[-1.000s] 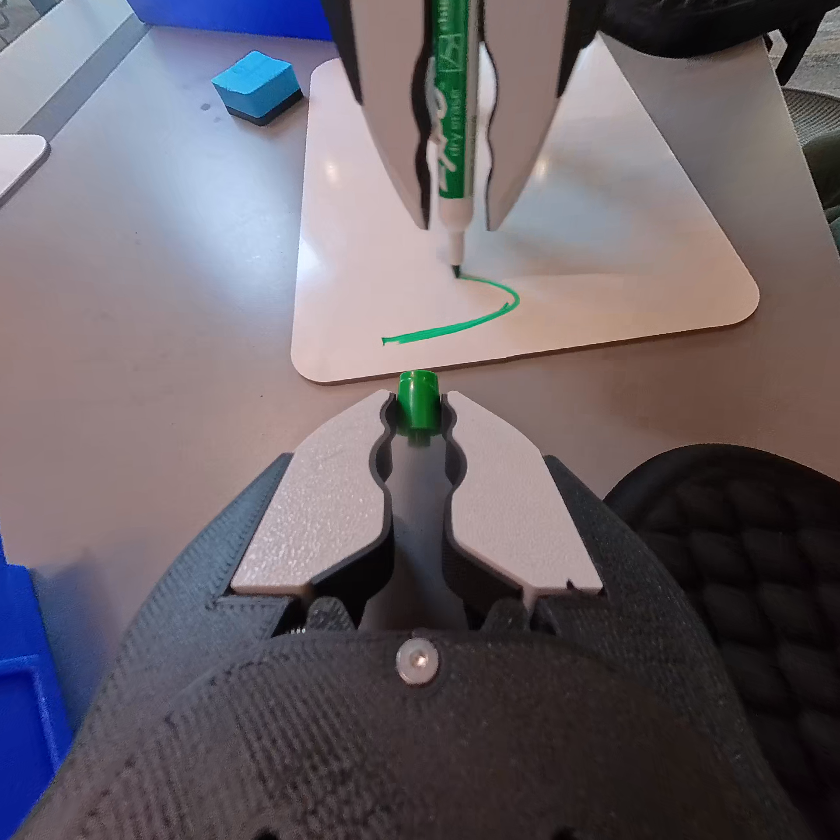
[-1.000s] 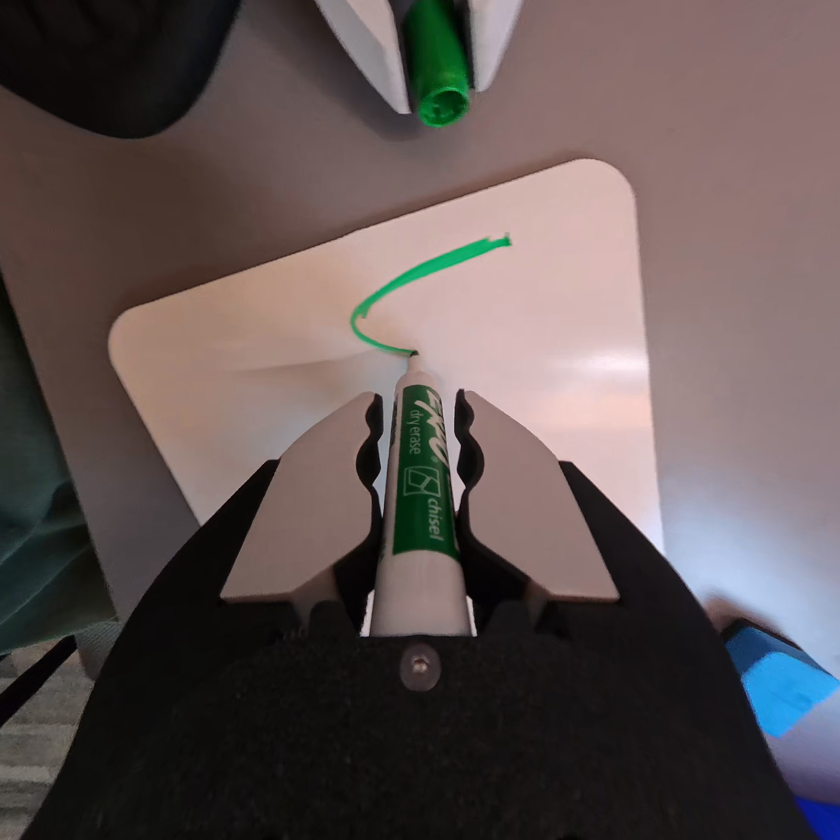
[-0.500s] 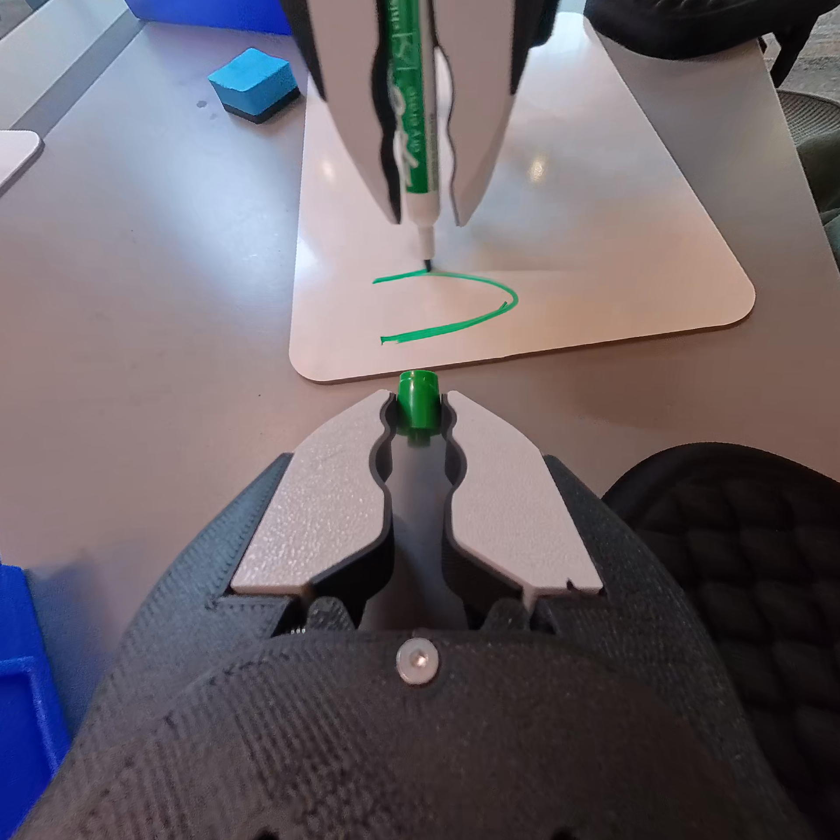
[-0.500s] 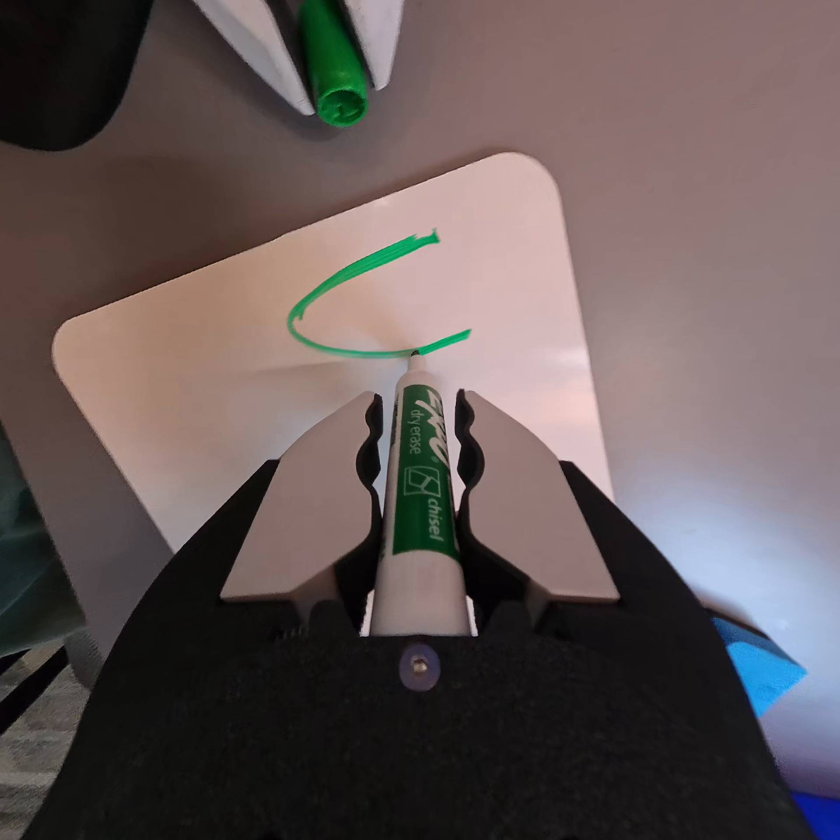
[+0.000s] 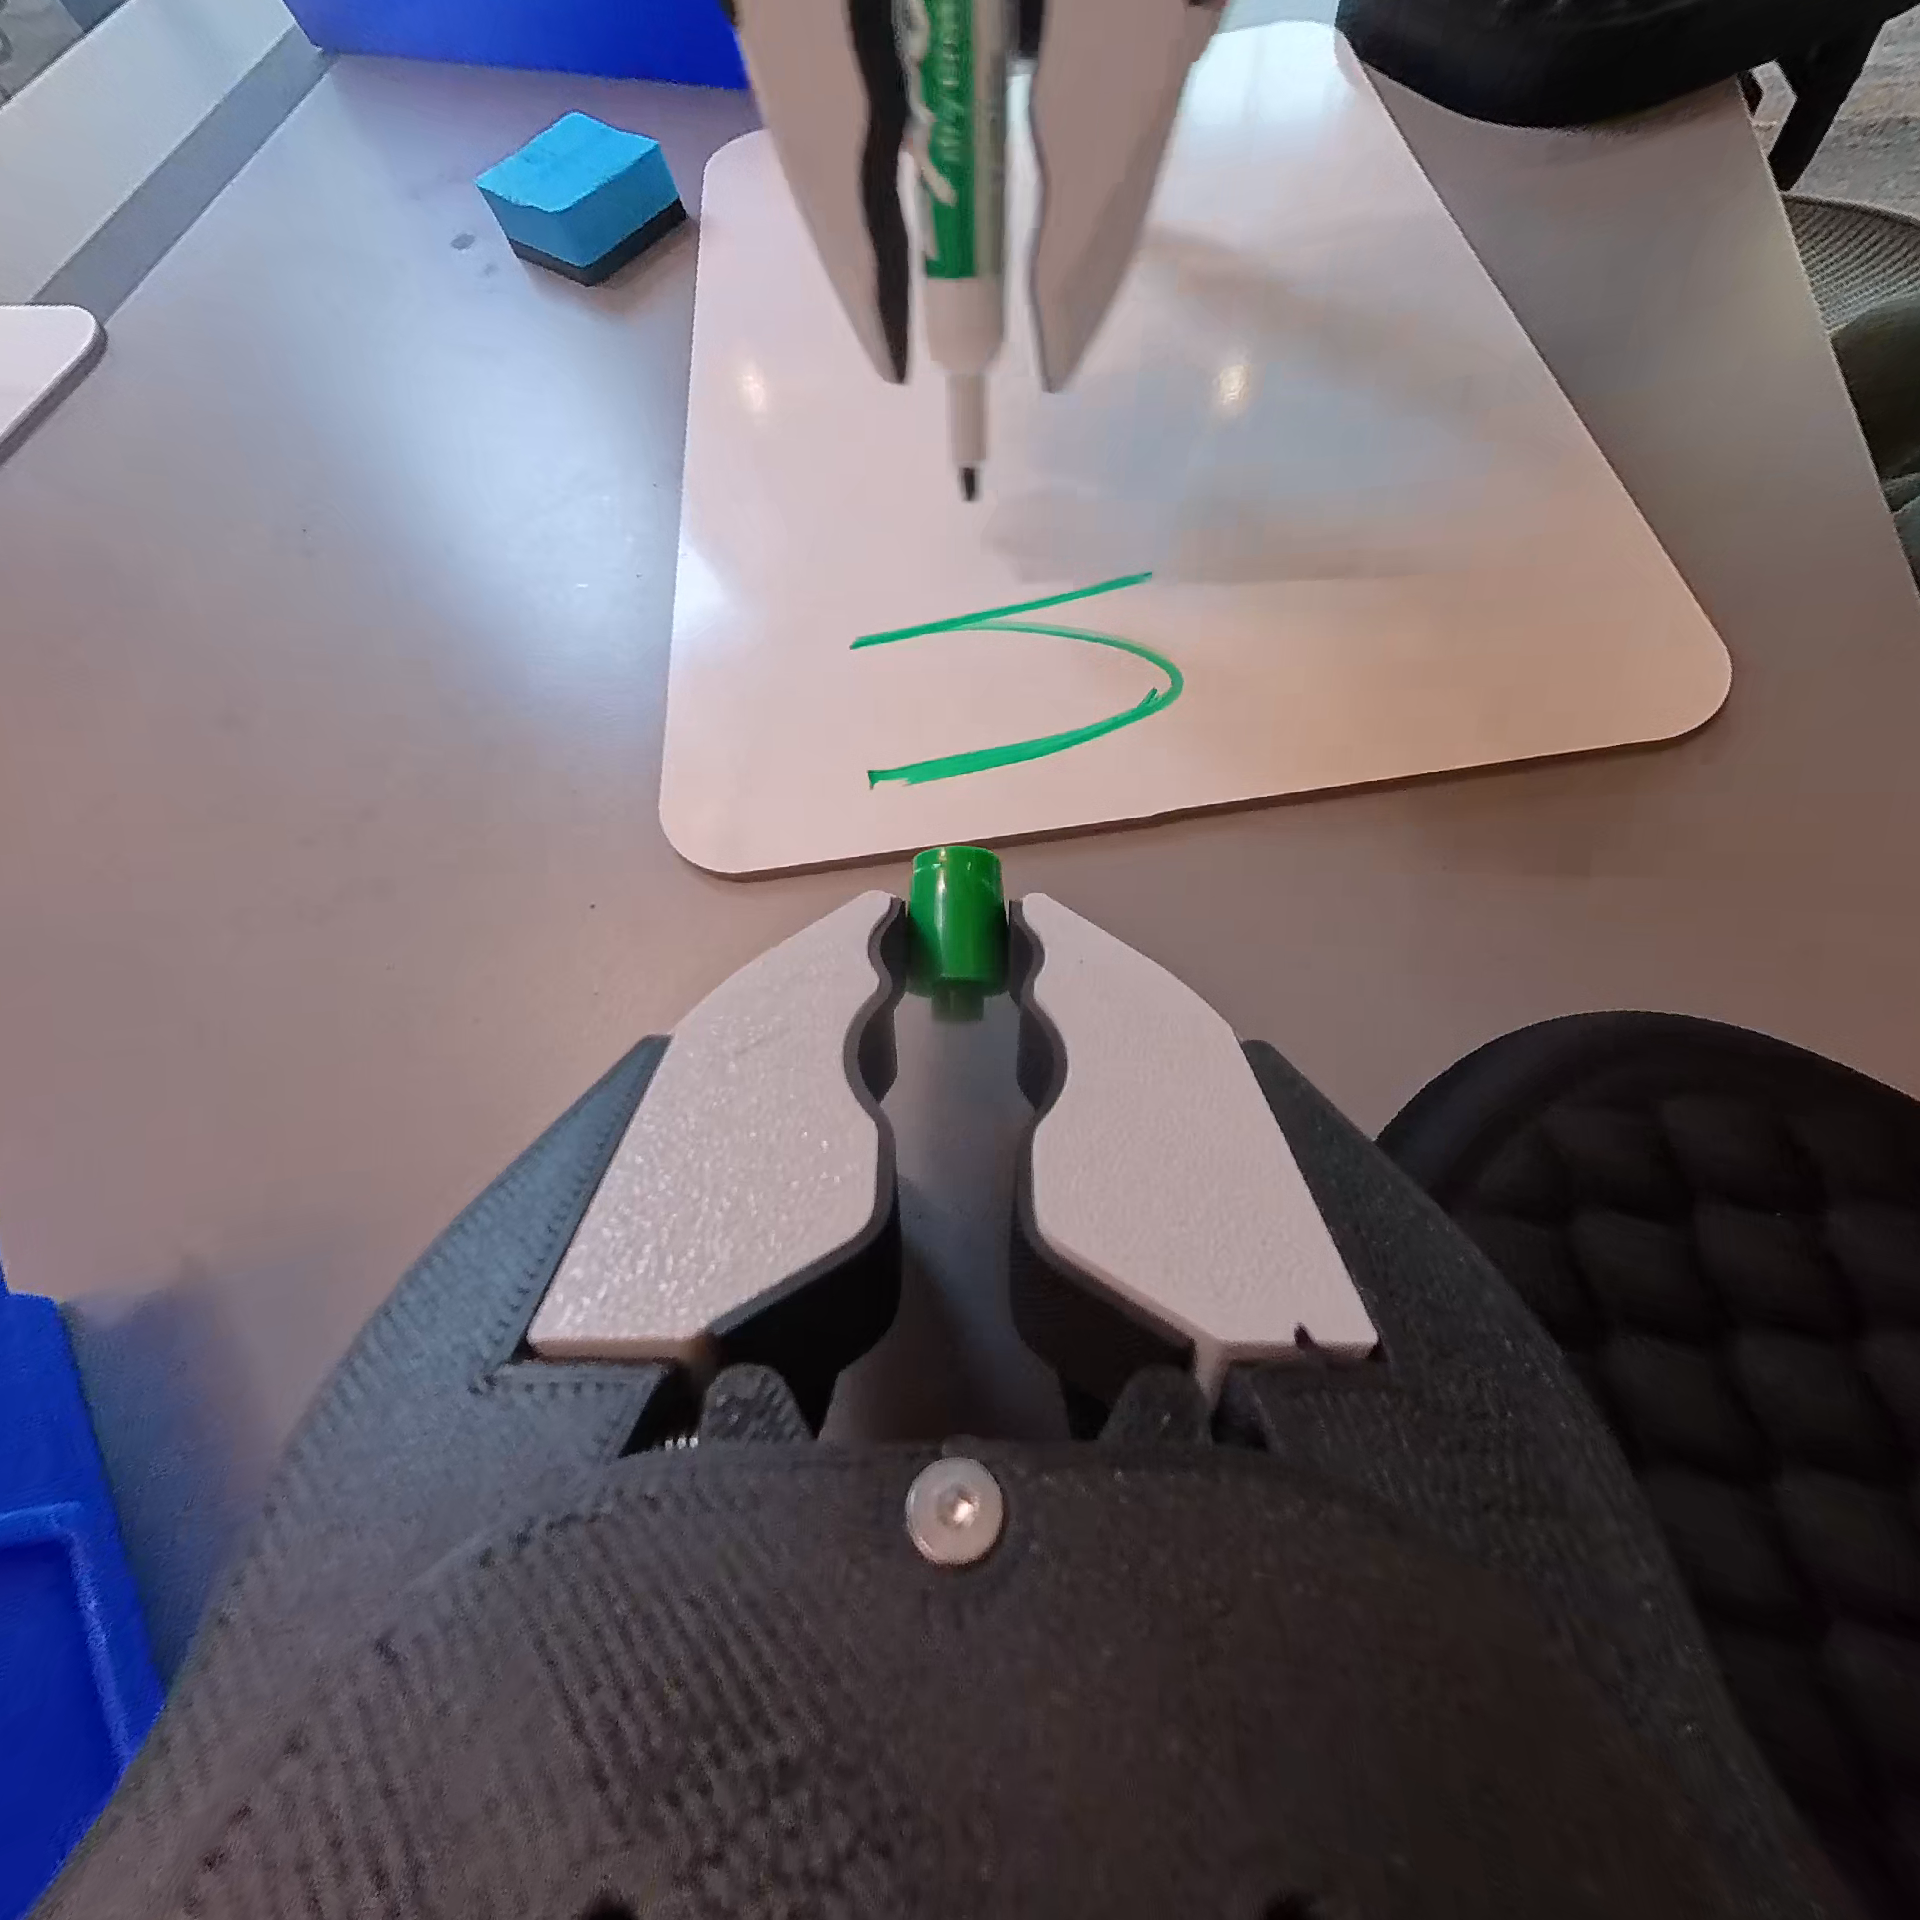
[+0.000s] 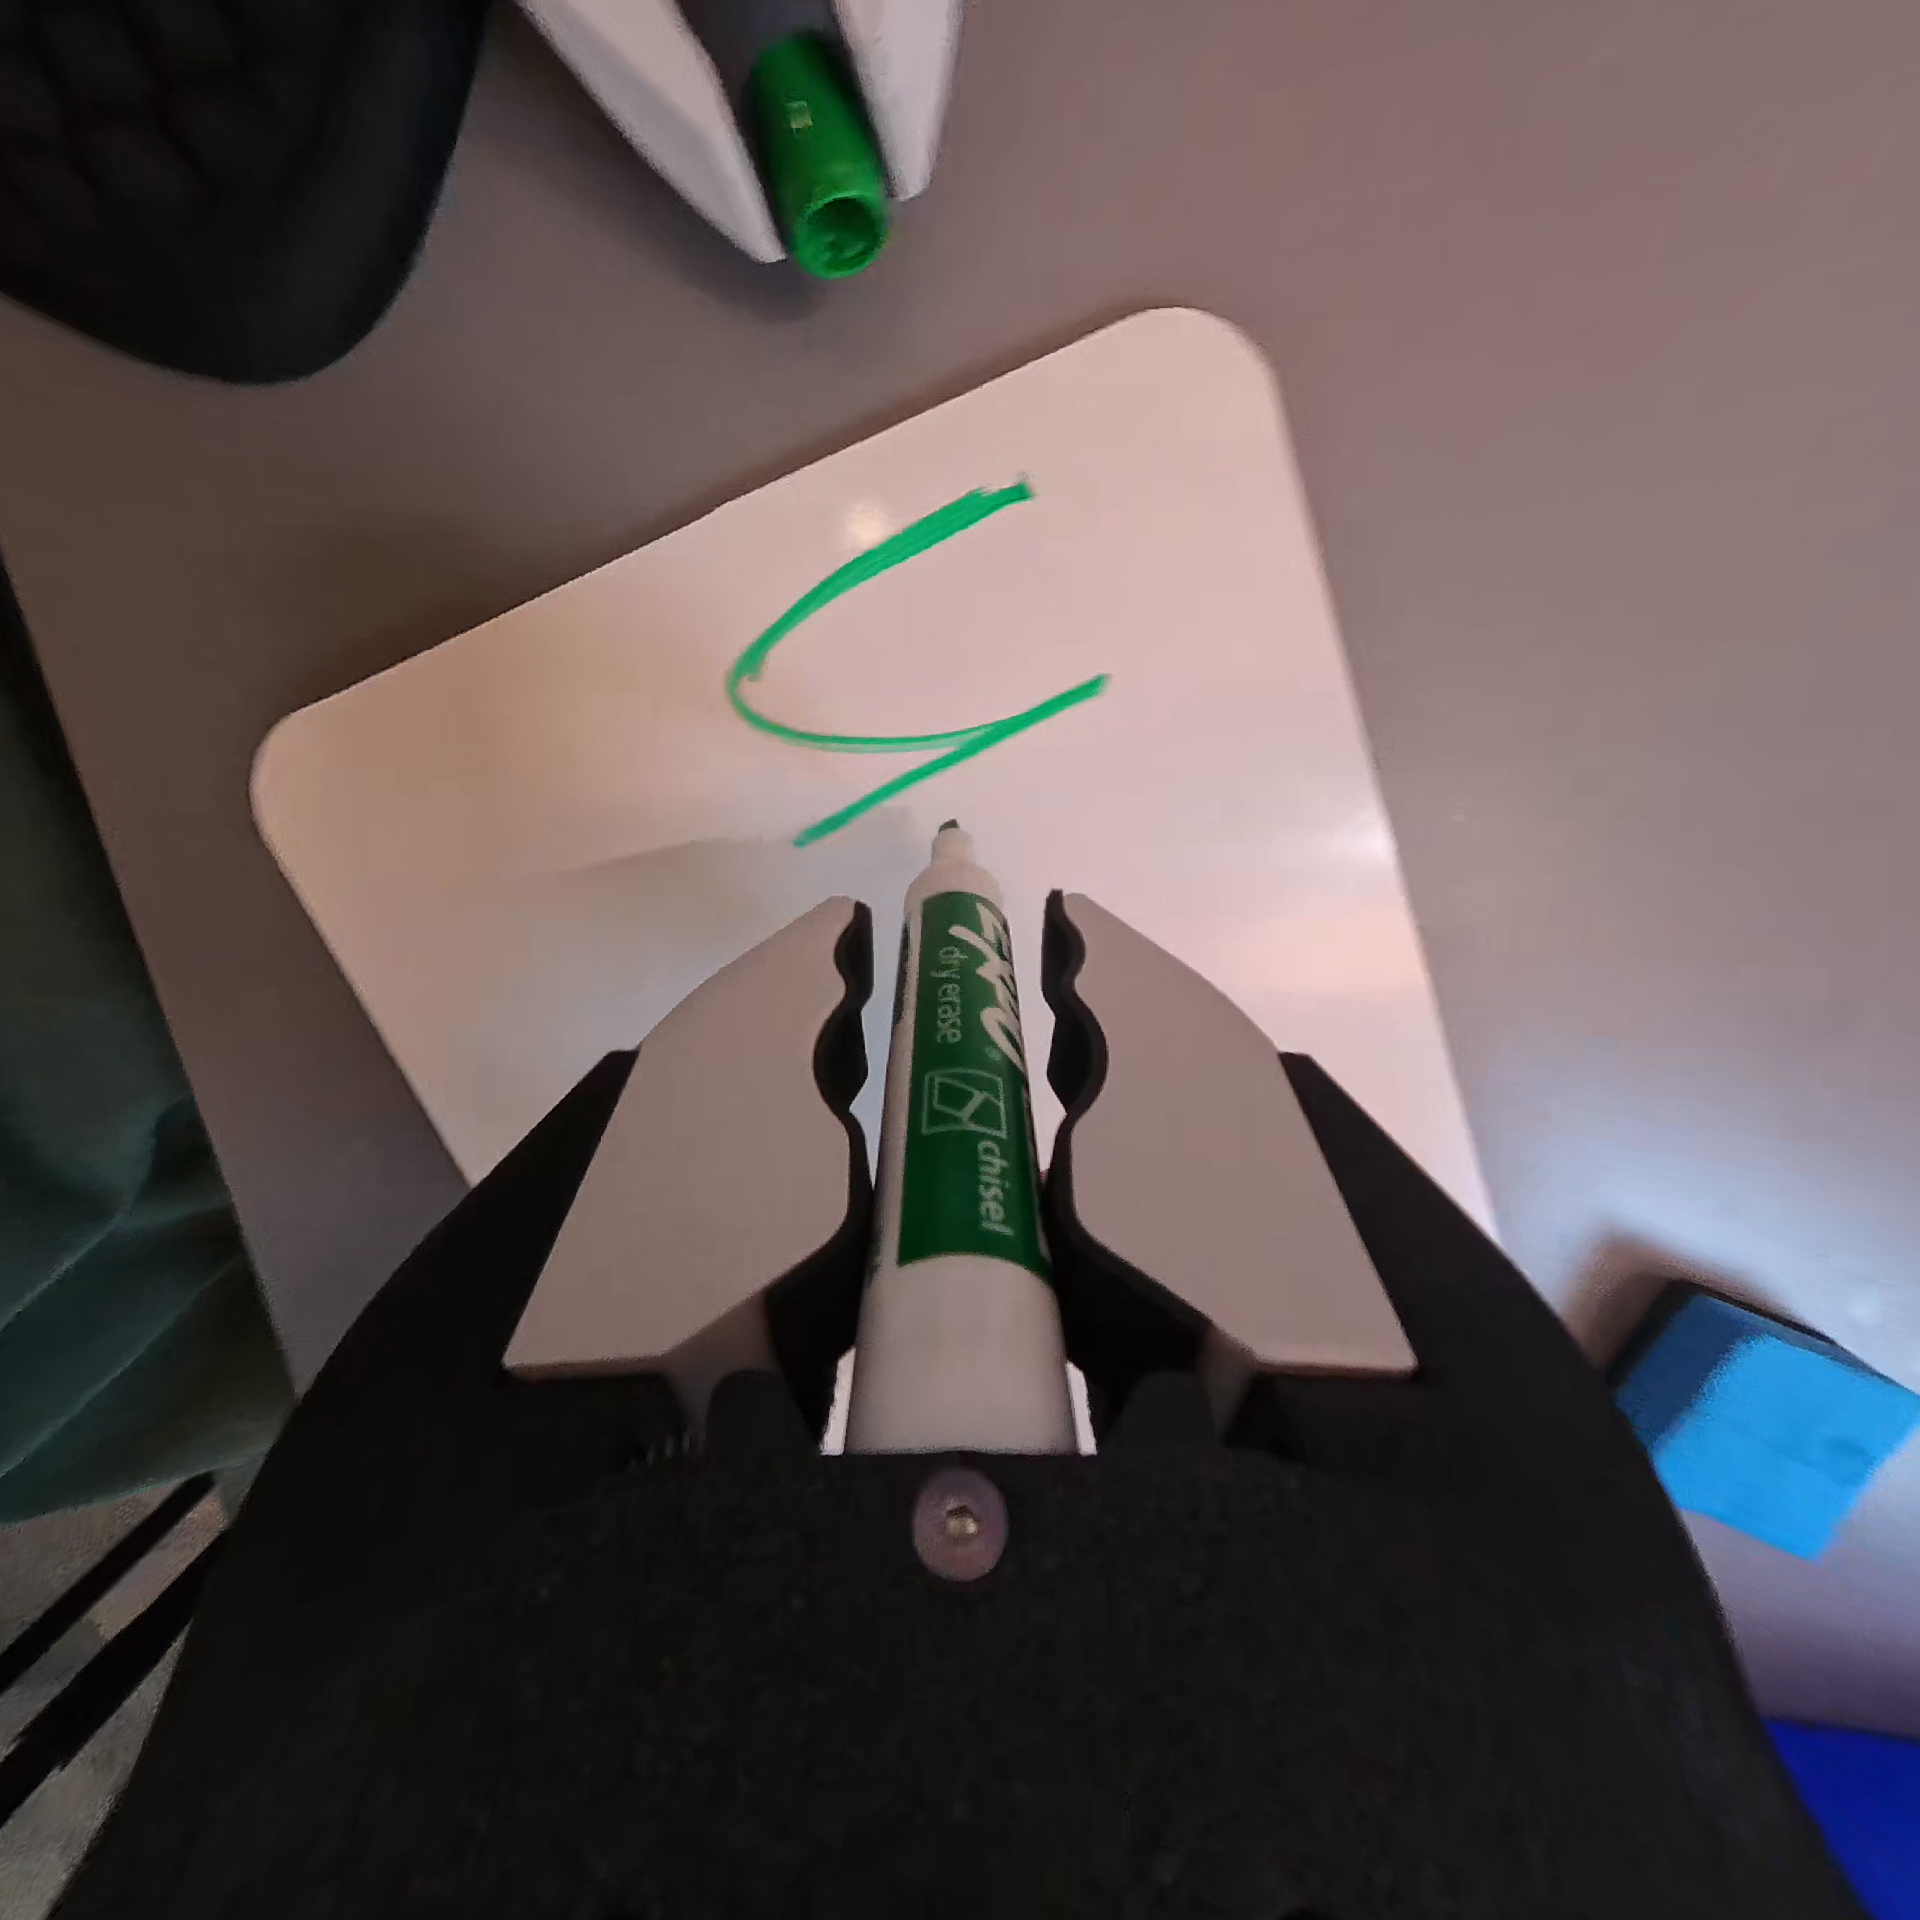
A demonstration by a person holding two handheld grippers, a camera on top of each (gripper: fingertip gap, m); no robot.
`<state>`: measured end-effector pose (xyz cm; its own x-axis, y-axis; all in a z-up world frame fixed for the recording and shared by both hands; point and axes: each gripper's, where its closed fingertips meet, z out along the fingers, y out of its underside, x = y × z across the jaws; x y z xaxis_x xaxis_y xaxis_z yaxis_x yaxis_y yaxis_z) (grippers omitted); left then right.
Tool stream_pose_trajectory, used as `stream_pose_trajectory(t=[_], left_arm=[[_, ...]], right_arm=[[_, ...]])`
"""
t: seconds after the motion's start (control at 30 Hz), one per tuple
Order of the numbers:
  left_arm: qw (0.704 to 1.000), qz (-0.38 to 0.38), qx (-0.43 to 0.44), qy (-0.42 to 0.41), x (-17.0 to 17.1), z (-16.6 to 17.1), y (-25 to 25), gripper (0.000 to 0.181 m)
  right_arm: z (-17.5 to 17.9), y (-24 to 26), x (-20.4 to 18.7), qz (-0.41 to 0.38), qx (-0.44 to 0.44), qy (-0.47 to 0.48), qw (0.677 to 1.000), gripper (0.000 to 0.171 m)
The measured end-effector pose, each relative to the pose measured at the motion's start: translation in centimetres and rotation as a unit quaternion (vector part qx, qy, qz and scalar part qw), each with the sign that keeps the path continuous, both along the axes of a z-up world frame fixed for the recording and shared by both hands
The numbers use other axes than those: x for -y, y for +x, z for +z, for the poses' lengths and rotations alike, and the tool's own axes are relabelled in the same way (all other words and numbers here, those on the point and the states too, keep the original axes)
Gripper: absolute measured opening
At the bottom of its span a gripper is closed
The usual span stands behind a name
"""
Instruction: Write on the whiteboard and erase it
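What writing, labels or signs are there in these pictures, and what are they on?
marker: white printed wording and a small boxed symbol on its green band; legible, but I do not repeat wording.
whiteboard: only a green looping stroke, no word or number.
blue eraser: no writing visible.
green cap: no writing visible.

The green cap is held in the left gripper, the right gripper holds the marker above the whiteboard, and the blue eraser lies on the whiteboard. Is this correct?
One detail is wrong: the blue eraser lies on the grey table beside the whiteboard, not on it, as the left wrist view shows. The left gripper does hold the green cap, and the right gripper holds the marker above the board.
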<state>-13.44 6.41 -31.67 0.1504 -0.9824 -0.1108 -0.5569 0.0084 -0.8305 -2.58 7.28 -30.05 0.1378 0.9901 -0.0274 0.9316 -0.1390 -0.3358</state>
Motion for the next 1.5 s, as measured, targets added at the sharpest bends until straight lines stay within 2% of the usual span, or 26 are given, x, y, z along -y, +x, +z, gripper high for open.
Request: stream_pose_trajectory(t=[0.27, 0.97, 1.23, 1.5], left_arm=[[1.000, 0.000, 0.002, -0.004, 0.0, 0.0, 0.0, 0.019], [1.000, -0.002, 0.001, -0.002, 0.0, 0.0, 0.0, 0.019], [1.000, -0.002, 0.000, -0.001, 0.0, 0.0, 0.0, 0.019], [1.000, -0.001, -0.002, 0.000, -0.1, 0.0, -0.1, 0.019]], right_arm=[[-1.1, 0.4, -3.3, -0.031, -0.004, 0.009, 0.999, 0.033], [-1.8, -0.1, -3.8, -0.025, 0.004, 0.004, 1.000, 0.033], [-1.9, 0.9, -2.1, -0.021, 0.017, -0.010, 1.000, 0.032], [-1.8, 3.0, 1.9, -0.014, 0.042, -0.038, 0.998, 0.032]])
